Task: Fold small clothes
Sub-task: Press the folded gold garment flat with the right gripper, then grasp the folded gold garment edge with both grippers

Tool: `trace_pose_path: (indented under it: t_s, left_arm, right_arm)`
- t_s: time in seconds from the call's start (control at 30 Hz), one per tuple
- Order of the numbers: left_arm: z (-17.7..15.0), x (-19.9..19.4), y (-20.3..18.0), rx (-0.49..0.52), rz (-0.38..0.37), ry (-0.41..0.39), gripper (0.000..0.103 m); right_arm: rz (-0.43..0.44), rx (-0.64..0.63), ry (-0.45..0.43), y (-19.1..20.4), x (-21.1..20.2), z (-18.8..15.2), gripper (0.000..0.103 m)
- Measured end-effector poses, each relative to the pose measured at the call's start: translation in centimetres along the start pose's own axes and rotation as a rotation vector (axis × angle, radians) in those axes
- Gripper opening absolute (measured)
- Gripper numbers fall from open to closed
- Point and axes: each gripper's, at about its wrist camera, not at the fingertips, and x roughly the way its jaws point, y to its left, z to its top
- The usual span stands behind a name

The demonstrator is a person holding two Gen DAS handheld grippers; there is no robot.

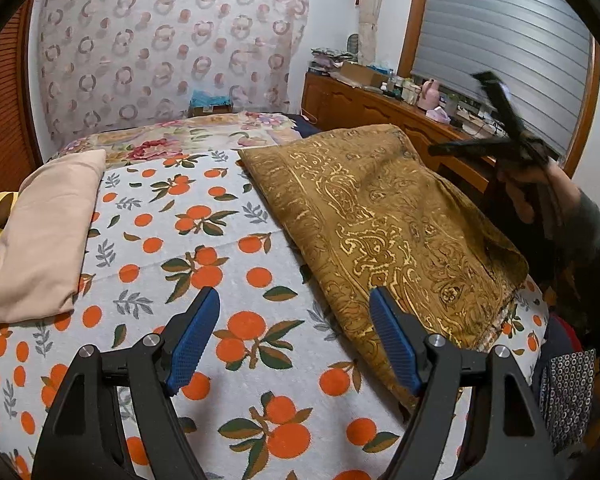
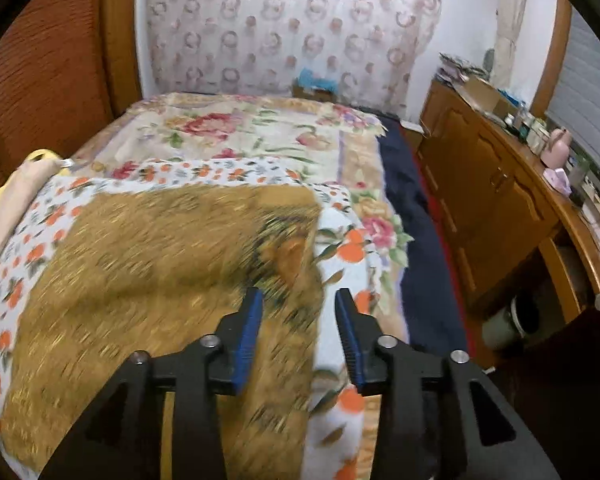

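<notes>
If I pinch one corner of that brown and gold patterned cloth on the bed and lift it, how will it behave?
The brown and gold cloth will probably go floppy: it lies in soft ripples and drapes over the bed's edge. It looks folded double, so the layers may slide apart and one corner may lift only the top layer. On the orange-print cover it would likely drag and bunch rather than glide.

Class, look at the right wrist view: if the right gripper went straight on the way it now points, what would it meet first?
Probably the brown patterned cloth on the bed: the right gripper, jaws open and empty, points at its right edge. Blur makes depth uncertain, and it could just meet the orange-print sheet beside it.
</notes>
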Motion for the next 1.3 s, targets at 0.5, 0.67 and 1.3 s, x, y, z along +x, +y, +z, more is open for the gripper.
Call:
trace_pose_path:
  t_s: [0.5, 0.67, 1.3]
  left_arm:
    - [-0.7, 1.0, -2.3, 0.032, -0.034, 0.034, 0.078]
    - [-0.9, 1.3, -2.9, 0.044, -0.037, 0.043, 0.078]
    - [-1.2, 1.8, -3.7, 0.047, -0.06, 0.063, 0.078]
  right_arm:
    - [-0.018, -0.099, -0.014, 4.0, -6.1, -11.9, 0.056]
    - [-0.029, -0.07, 0.012, 2.7, -5.9, -12.7, 0.056]
    - [0.004, 0.084, -0.086, -0.5, -10.3, -16.3, 0.007]
